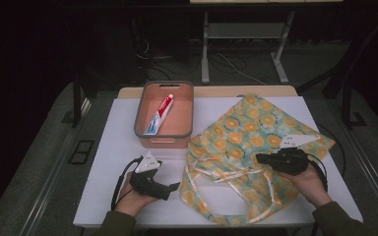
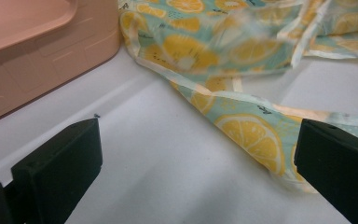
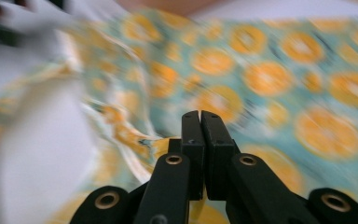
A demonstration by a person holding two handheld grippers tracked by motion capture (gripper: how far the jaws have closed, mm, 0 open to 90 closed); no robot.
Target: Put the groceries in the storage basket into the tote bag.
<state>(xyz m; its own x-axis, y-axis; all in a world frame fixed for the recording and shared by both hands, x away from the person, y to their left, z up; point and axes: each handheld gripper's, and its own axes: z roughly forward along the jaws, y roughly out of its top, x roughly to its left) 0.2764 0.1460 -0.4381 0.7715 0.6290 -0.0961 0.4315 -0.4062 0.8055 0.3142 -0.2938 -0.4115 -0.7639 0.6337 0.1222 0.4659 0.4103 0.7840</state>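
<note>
With my left gripper [image 1: 173, 186] spread wide at the lemon-print bag's [image 1: 246, 132] seven o'clock corner and my right gripper [image 1: 260, 158] pressed shut above its middle, seemingly on nothing, I risk dragging limp cloth into the pink bin [image 1: 189, 118].

Right gripper view is motion-blurred: bag [image 3: 270, 79] print smeared, can't tell if the closed jaws pinch any fabric. Top-left corner there is blur too, dark shape unreadable. Left gripper view: bin [image 2: 42, 51] cut off by top/left edges, far part of bag soft. High view: toothpaste tube [image 1: 159, 114] label too small to read, bag's near edge runs off table front
</note>
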